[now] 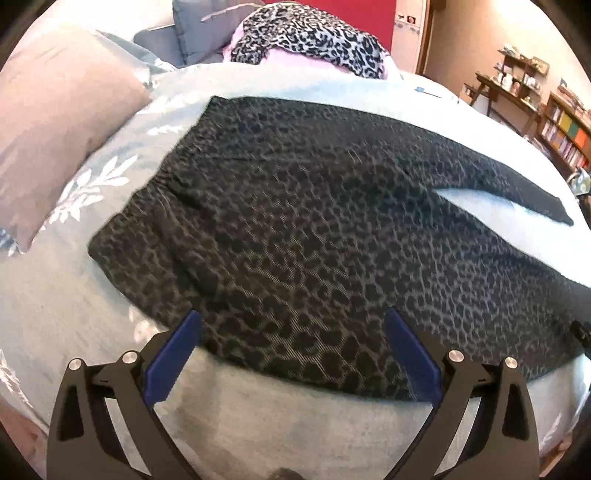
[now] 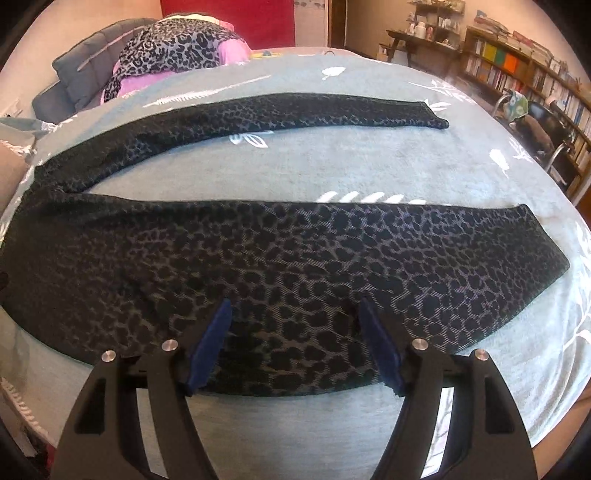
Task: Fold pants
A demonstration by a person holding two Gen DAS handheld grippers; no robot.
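Dark leopard-print pants (image 1: 295,229) lie spread flat on a pale blue-grey bedspread (image 1: 266,424), waistband to the left, the two legs splayed apart to the right. My left gripper (image 1: 293,325) hovers open over the near edge of the hip part, nothing between its blue pads. In the right wrist view the near leg (image 2: 295,266) runs across the middle and the far leg (image 2: 295,110) lies behind it. My right gripper (image 2: 295,314) stands open above the near leg's front edge, holding nothing.
A heap of leopard-print and pink clothes (image 1: 310,40) sits at the far side of the bed, beside grey cushions (image 1: 192,33). A taupe pillow (image 1: 55,122) lies at the left. Bookshelves (image 2: 517,66) and a chair (image 2: 546,129) stand beyond the bed on the right.
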